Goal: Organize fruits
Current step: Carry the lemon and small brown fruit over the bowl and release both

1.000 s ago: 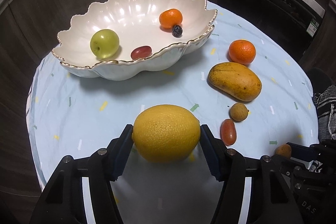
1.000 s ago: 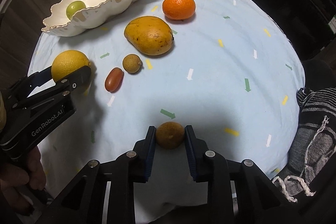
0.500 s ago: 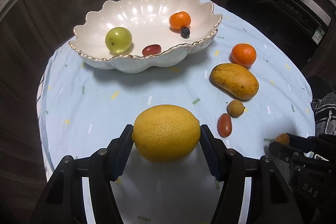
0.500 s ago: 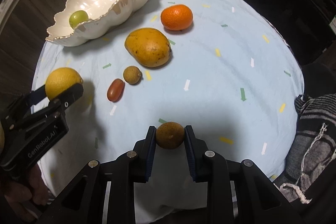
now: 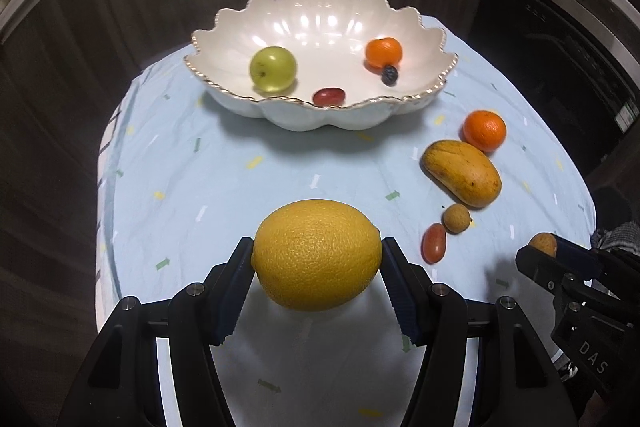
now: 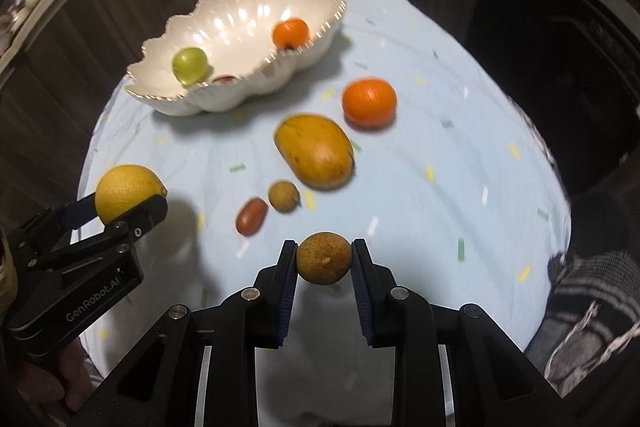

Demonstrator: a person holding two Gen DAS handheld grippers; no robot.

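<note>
We have two fruits in hand, both lifted clear of the counter on the near side of the scalloped bowl.

The left tool is about half open and clamped across the ends of the large yellow citrus, one pad on each end. We judge this fruit the heavier of the two: firm, with a pebbled rind that gives the pads some bite, but round enough to roll out if the grip slackens. Holding it across its widest part, as now, looks sound to us.

The right tool is nearly closed, pinching the small brown round fruit on its sides. We take it for something light with a thin, brittle shell, so a gentle pinch should do; squeezing harder could crack it.

The bowl itself looks like glazed ceramic with a thin gilt rim, hard and chippable, so we would lower fruit in rather than drop it. Already in it lie a green fruit, a red grape-like fruit, a small orange and a dark berry.

On the counter to the right of the bowl and nearer us sit an orange, a mango, a second small brown fruit and a red oblong fruit. The mango is probably soft-skinned and best gripped across its middle.
</note>
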